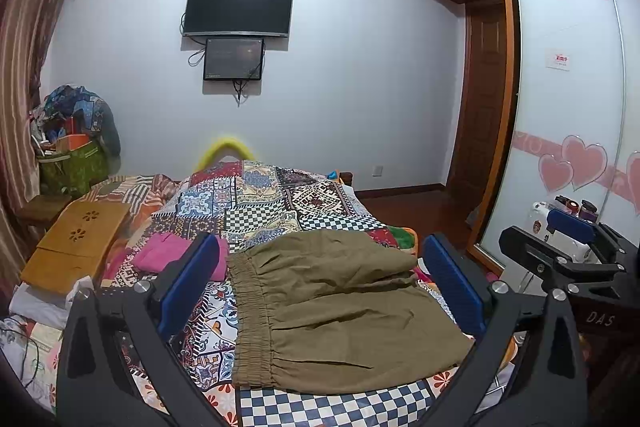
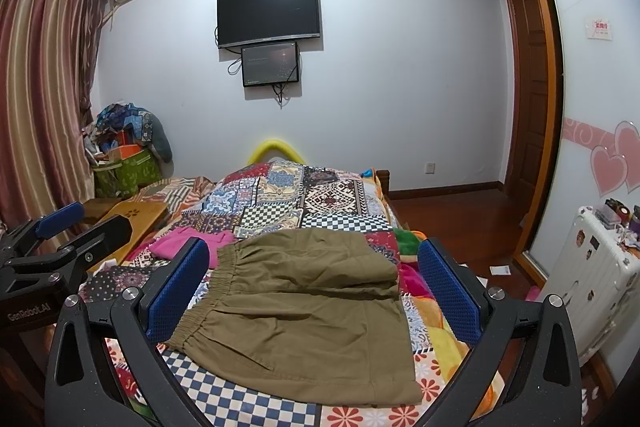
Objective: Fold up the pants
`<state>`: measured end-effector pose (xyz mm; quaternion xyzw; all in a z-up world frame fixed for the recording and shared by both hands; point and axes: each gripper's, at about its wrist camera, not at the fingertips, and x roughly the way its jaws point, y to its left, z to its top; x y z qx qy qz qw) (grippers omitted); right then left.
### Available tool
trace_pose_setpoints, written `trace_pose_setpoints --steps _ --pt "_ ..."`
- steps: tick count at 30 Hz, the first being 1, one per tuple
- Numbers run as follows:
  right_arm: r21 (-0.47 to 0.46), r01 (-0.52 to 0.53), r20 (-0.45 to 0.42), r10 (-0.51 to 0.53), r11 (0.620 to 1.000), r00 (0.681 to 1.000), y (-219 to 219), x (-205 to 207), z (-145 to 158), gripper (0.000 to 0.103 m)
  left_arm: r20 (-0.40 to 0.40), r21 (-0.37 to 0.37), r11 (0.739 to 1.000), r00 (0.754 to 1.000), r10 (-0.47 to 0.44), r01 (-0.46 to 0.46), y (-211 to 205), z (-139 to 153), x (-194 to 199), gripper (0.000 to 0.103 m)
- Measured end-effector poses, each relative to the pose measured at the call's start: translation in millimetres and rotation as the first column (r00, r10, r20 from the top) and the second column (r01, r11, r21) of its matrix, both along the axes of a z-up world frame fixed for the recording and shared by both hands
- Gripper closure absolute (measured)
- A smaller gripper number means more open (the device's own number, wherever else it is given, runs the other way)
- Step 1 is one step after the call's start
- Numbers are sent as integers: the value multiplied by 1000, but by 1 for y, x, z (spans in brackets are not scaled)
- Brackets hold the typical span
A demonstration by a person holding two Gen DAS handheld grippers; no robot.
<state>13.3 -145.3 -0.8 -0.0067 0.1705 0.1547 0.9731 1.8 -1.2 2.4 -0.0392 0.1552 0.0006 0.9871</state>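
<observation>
Olive-brown pants [image 1: 336, 311] lie folded flat on the patchwork bedspread [image 1: 260, 203], elastic waistband to the left, a folded layer on the far half. They also show in the right wrist view [image 2: 304, 319]. My left gripper [image 1: 320, 287] is open and empty, hovering above the pants, its blue pads [image 1: 188, 283] wide apart on either side. My right gripper [image 2: 312, 291] is open and empty too, above the same pants. Each gripper shows at the edge of the other's view, the right one [image 1: 572, 247] and the left one [image 2: 60, 231].
A pink garment [image 1: 176, 255] lies on the bed left of the pants. A wooden lap table [image 1: 76, 243] sits at the bed's left edge. A white suitcase [image 2: 588, 279] stands by the wardrobe on the right. Bags are piled in the far left corner [image 2: 124, 155].
</observation>
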Motion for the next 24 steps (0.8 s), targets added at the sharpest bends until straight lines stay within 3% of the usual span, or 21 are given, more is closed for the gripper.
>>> trace_pose_setpoints --steps 24 --pt "7 0 -4 0 1000 1000 1 -1 0 0 2 -3 1000 1000 4 -4 2 -1 1 0"
